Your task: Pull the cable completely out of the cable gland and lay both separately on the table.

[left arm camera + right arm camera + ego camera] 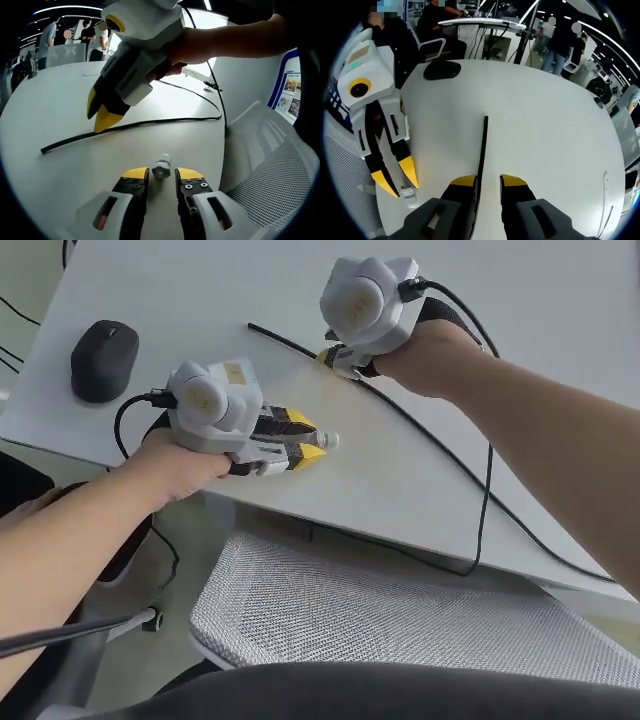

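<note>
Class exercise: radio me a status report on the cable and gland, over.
Left gripper shut on cable gland. Right gripper astride cable, grip unclear. Cable fully out, on table. Mouse well clear.

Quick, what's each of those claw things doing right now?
Left gripper: closed on the cable gland.
Right gripper: jaws around the cable; whether it grips cannot be told.

The left hand is holding the left gripper close to the body, its jaws clamping a cable gland at their tips. The right hand is reaching farther forward on a bare, extended forearm, angling the right gripper downward with its jaws narrowly parted.
</note>
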`<state>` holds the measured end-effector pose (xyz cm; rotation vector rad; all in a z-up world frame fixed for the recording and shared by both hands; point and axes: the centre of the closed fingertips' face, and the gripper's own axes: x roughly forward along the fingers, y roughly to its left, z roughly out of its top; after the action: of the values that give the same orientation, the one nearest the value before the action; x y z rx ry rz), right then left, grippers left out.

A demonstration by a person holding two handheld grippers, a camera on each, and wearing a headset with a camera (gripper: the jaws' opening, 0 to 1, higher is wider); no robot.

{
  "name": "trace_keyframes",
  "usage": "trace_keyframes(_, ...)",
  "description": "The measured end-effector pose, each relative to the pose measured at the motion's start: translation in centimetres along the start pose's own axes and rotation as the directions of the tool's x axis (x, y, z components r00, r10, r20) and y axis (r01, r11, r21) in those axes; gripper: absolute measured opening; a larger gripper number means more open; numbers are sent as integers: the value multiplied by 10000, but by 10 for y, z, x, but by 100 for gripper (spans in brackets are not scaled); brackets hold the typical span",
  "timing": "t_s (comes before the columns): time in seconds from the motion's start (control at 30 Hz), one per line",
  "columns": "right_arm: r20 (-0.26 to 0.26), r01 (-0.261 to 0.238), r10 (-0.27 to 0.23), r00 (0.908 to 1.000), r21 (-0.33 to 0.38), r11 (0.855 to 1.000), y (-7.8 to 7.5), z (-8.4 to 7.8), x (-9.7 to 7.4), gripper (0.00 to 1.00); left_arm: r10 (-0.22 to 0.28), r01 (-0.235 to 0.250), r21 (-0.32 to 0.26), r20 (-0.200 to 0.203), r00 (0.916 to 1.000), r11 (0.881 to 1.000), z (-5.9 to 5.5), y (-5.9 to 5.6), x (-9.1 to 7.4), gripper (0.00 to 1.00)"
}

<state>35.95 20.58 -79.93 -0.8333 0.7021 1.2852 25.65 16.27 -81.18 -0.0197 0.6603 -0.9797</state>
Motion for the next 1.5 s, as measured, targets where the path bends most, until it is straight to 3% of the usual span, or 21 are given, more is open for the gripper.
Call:
trace_keyframes(0.17, 353, 137, -140, 9993, 100, 9999, -4, 1, -17, 17, 91, -91, -49, 90, 9999, 9999, 3, 1, -1, 25)
trace_keyframes(0.27, 638, 143, -175, 9978, 505, 9986, -5, 3, -27, 20, 86, -85, -59, 84, 9999, 9999, 4, -1, -1, 26)
trace_keyframes(0.53, 1197, 435, -495, 9916, 526, 9977, -4, 10, -57, 26, 421, -415, -275, 212, 9989, 9988, 8, -2, -5, 33)
trace_keyframes(0.97, 1959, 672, -825, 9772, 831, 9943, 2, -8, -127, 33, 1187, -1148, -765, 482, 9918, 9904, 20, -10, -25, 44)
trace_keyframes(1.1, 2507, 693, -982, 9631, 1217, 9901, 2, -14, -148, 37, 1353, -1306, -939, 452, 9898, 9870, 23, -18, -29, 45)
trace_keyframes(1.27, 3077, 641, -1150, 9445, 1708, 9832, 10, -24, -180, 42, 1729, -1615, -1260, 853, 9812, 9788, 39, -25, -40, 51)
trace_keyframes(1.43, 3917, 353, -1470, 9083, 2784, 9598, 18, -39, -219, 50, 2001, -1872, -1303, 940, 9752, 9736, 46, -32, -49, 58)
trace_keyframes(1.5, 4053, 218, -1523, 9014, 3088, 9509, 21, -47, -230, 53, 2065, -1941, -1281, 922, 9741, 9726, 49, -35, -53, 59)
